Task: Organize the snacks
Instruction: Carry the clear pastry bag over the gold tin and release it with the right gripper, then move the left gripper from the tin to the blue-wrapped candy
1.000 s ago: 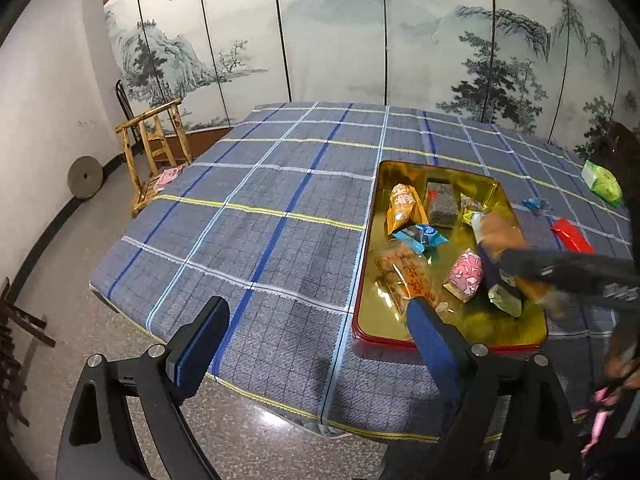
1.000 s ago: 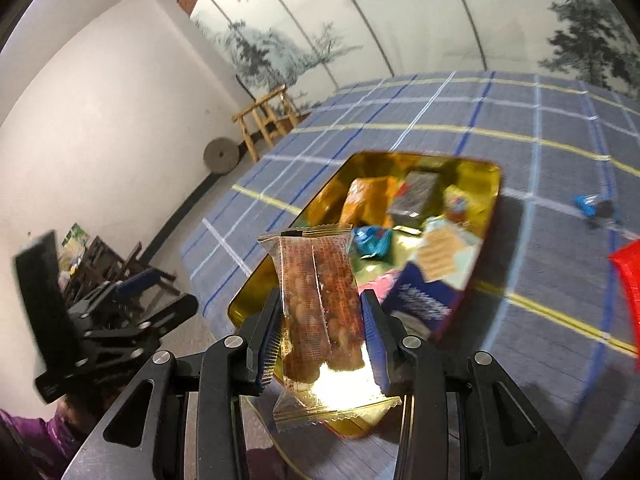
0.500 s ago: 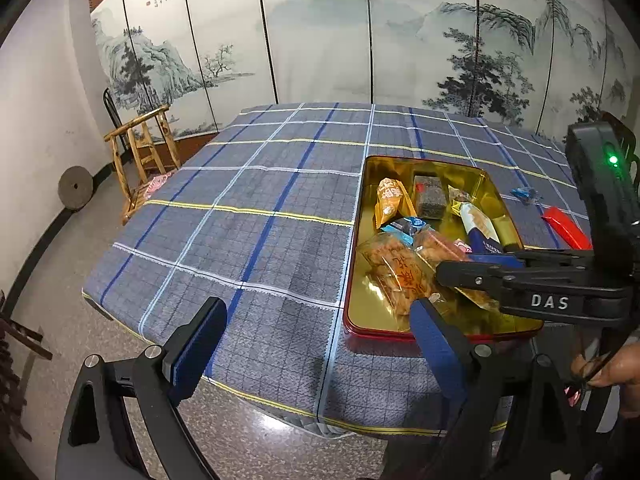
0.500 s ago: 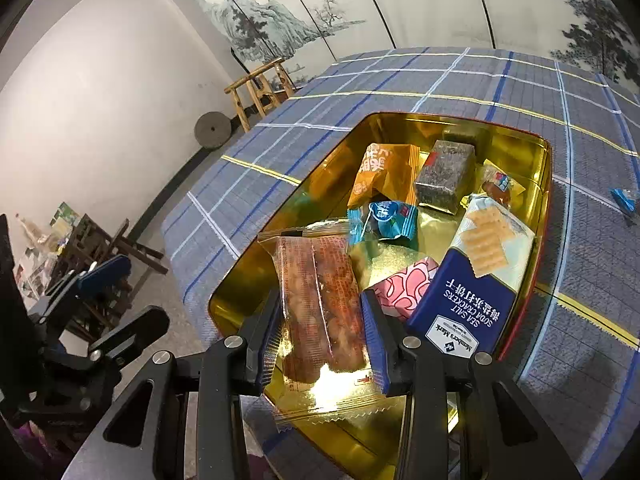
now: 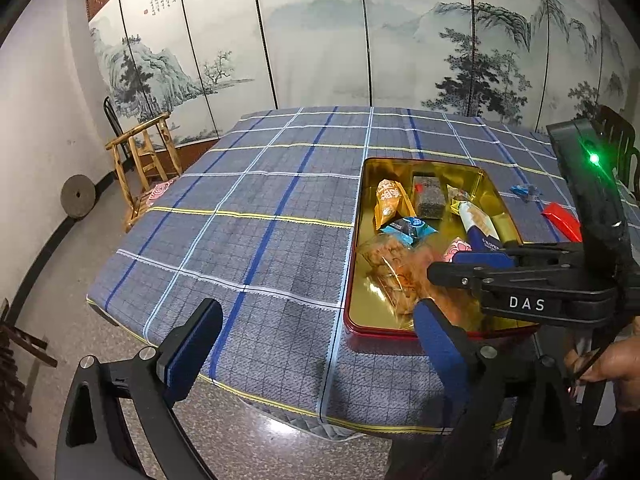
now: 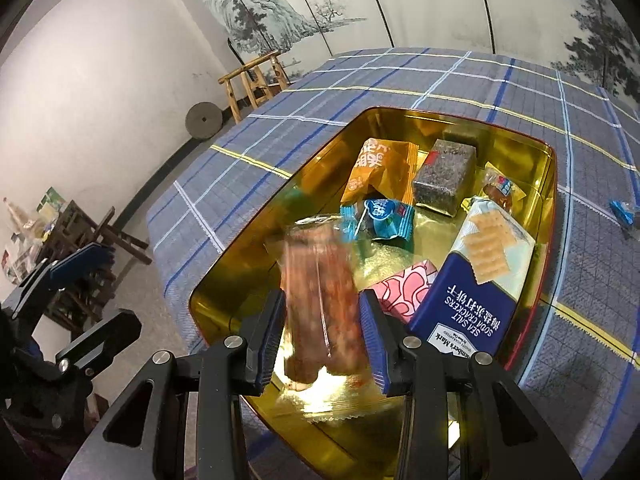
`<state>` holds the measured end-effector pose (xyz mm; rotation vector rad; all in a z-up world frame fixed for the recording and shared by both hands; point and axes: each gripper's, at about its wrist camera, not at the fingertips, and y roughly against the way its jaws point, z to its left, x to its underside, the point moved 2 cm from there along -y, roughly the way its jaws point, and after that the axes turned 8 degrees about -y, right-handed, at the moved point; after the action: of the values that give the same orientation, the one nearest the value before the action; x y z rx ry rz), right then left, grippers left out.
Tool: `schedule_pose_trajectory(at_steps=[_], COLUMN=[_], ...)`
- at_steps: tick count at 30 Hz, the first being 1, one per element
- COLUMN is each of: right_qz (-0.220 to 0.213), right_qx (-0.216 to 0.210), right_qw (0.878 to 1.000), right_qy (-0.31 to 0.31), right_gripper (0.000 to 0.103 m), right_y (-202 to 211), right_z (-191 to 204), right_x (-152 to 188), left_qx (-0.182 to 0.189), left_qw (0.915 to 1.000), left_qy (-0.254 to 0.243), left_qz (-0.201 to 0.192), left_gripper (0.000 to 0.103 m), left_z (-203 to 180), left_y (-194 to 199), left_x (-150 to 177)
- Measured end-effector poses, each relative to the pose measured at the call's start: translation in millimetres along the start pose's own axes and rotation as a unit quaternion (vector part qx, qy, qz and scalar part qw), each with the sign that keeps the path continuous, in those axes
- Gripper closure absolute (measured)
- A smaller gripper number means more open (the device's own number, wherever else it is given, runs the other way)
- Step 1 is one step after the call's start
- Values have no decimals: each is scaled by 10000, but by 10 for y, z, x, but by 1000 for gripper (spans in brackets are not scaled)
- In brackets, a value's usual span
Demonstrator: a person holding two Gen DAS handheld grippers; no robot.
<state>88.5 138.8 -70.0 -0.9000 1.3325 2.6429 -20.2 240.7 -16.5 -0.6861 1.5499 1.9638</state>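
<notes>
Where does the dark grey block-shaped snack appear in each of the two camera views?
Left wrist view: the dark grey block snack lies at the far end of the gold tray, right of center in the picture.
Right wrist view: the same block lies at the tray's far end, slightly right of center.
Shared landmark: the orange snack packet lies just left of it.

You've got seven snack packs in the gold tin (image 6: 550, 184): one orange, one teal, one dark grey, one small yellow, one pink, one blue cracker box, one clear blurred one. Two more on the tablecloth (image 5: 256, 216) beyond the tin's right edge.
</notes>
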Motion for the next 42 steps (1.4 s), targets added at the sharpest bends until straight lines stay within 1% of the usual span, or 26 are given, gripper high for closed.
schedule_pose_trajectory(at_steps=[8, 15, 21, 23, 27, 29, 36, 42], right_qz=[-66, -202, -473, -564, -758, -878, -1221, -1493], right_qx=[10, -96, -250, -287, -267, -185, 356, 867], right_qw=[10000, 9997, 9982, 9973, 9949, 9934, 9849, 9701], right_qy=[38, -89, -257, -382, -611, -721, -1172, -1706], right_gripper=[63, 63, 60, 56, 55, 54, 50, 45], right_y=[35, 131, 373, 468, 681, 825, 1239, 1608], right_z=[22, 1, -83, -156, -344, -480, -1054, -1651], right_x=[12, 25, 88, 135, 239, 305, 516, 717], left_qx=[14, 18, 8, 7, -7, -2, 20, 4], left_qw=[10000, 9999, 9998, 9997, 9995, 9994, 9989, 9981], left_qy=[-67, -136, -201, -231, -297, -323, -459, -616], left_qz=[31, 67, 79, 84, 93, 84, 88, 79], left_gripper=[8, 8, 8, 8, 8, 8, 7, 7], left_z=[-32, -84, -138, -163, -215, -246, -378, -488], left_y=[-8, -13, -7, -4, 1, 9, 32, 43], left_x=[11, 9, 6, 4, -8, -19, -48, -85])
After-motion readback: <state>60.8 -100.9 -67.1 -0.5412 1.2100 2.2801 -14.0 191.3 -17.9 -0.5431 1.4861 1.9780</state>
